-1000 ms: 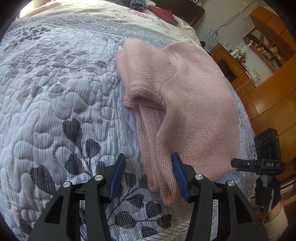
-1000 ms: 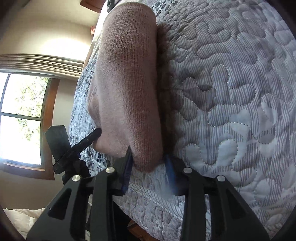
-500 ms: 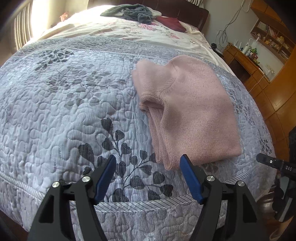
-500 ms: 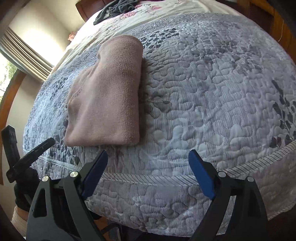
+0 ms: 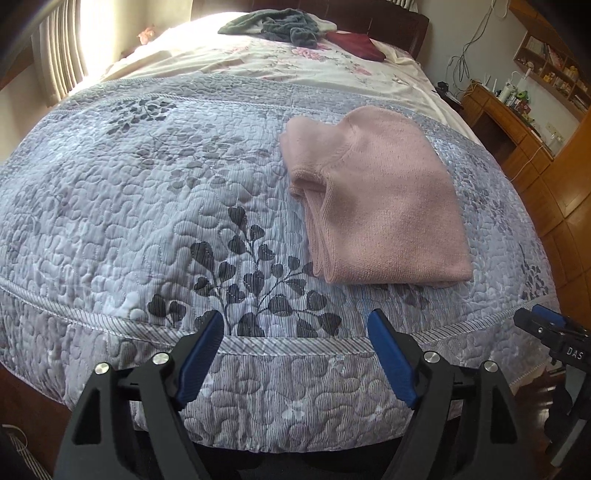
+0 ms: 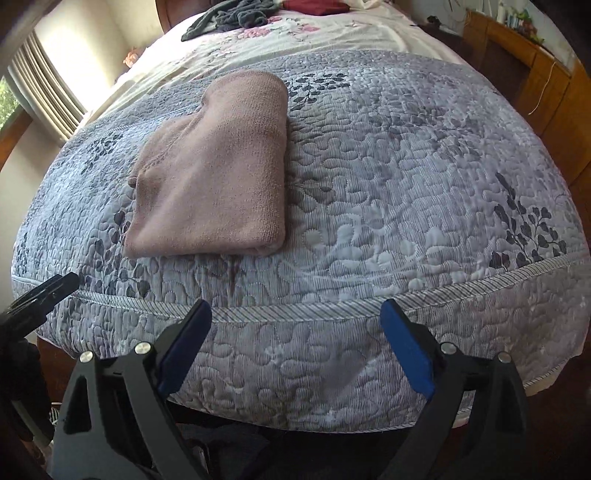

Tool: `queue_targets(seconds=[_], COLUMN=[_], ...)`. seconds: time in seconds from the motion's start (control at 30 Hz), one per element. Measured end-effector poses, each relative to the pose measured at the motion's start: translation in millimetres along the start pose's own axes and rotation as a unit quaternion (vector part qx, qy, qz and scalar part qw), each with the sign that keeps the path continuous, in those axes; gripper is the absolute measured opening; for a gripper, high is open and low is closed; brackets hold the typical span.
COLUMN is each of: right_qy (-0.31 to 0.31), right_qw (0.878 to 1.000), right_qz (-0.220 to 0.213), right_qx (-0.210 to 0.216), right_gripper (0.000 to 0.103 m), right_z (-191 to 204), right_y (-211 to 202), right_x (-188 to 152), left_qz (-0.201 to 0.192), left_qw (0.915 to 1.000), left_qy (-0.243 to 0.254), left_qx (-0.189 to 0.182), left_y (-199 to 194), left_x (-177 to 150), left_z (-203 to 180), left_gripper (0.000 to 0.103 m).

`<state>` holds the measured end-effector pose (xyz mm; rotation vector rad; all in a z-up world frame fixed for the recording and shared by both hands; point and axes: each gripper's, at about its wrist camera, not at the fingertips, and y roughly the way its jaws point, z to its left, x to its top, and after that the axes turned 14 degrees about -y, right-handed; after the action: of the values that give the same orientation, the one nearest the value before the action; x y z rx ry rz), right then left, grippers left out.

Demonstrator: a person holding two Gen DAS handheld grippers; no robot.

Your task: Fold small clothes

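- Both tongs have pulled back from the folded pink knitted sweater [image 5: 384, 206], which they were right next to a moment ago.
- No box or basket shows in these views.
- That sweater lies flat on the grey quilted bedspread with dark leaf prints [image 5: 129, 206], near the foot edge of the bed.
- Left tongs [image 5: 295, 354] hang past the bed edge, spread wide and holding nothing, with the sweater ahead and a bit to the right, well apart.
- Right tongs [image 6: 295, 343] are spread wide and hold nothing too; the sweater [image 6: 218, 177] lies ahead and to the left.
- Far up the bed sit a heap of dark grey clothes [image 5: 280, 26] and a dark red cloth [image 5: 354, 44] on a cream flowered sheet [image 5: 258, 62].
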<state>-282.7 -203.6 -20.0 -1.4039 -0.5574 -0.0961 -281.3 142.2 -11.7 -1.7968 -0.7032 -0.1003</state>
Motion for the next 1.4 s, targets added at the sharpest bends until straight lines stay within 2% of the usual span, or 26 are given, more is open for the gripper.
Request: queue_targets(seconds=[0.3, 0.57, 0.97, 1.13, 1.4], right_qy=[-0.002, -0.011, -0.017, -0.028, -0.017], right_qw=[1.000, 0.999, 0.997, 0.995, 0.996], right_qz=[0.007, -0.018, -0.041, -0.038, -0.030], right_qx=[-0.021, -0.025, -0.064, -0.092, -0.076], right_gripper=[0.097, 0.099, 0.100, 0.100, 0.100], right_z=[17.5, 33.3, 45.6, 47.1, 43.3], right_y=[-18.6, -46.4, -77.1, -78.1, -62.8], right_x=[-6.1, 1.2, 7.9, 10.7, 9.6], left_qz=[-0.008, -0.033, -0.055, -0.059, -0.058], left_qw=[0.9998, 0.9989, 0.9971, 0.9969, 0.9957], left_qy=[0.006, 0.024, 0.043, 0.043, 0.055], left_qx=[0.018, 0.024, 0.031, 0.031, 0.047], left_y=[-21.1, -50.9, -76.7, -80.3, -70.1], left_x=[-14.2, -17.2, -19.7, -19.1, -20.9], left_z=[-3.5, -16.7, -33.8, -37.0, -40.5], left_gripper=[0.082, 0.082, 0.082, 0.082, 0.082])
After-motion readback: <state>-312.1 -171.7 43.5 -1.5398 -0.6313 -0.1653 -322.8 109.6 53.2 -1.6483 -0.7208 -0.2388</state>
